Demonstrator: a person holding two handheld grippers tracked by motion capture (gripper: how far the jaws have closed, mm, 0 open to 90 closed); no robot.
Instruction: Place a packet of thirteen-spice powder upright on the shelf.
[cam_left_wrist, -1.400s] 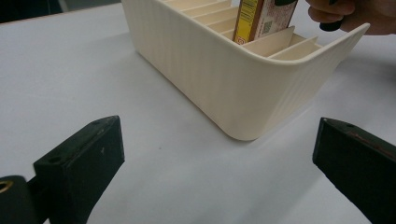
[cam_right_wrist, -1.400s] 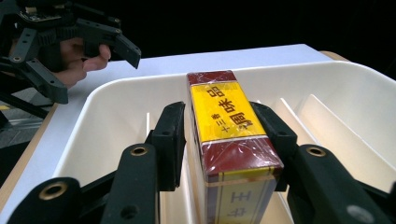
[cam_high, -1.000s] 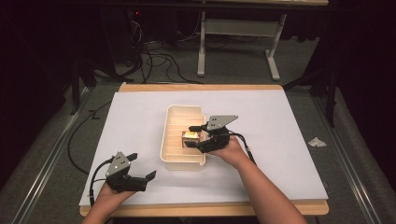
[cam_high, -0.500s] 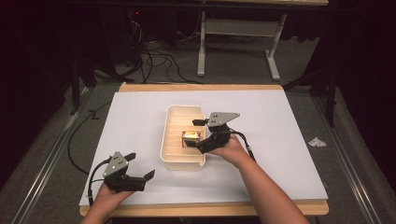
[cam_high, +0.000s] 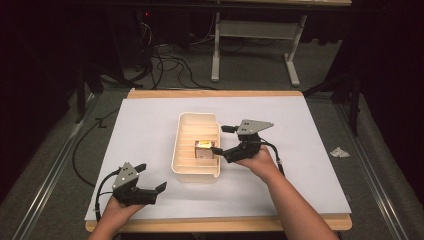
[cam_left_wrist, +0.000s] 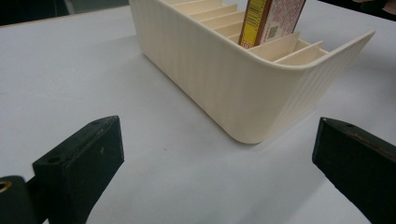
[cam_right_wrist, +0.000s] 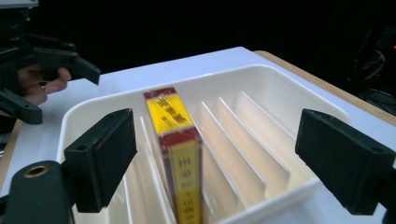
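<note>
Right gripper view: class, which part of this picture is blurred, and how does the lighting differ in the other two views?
Right gripper view: the yellow and red box is smeared by blur, while the tool's black jaws look sharp. High view: the white table cover is brightly lit and the room around it is dark. Left gripper view: the cream tray is evenly lit, with a soft shadow at its base.

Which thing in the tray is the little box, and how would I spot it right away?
Find the white sheet covering the table, then the cream tray with thin dividers in its middle. The small box stands upright in one slot, just in front of the right tool. It is the tray's one red-and-yellow thing; the other slots look empty.
</note>
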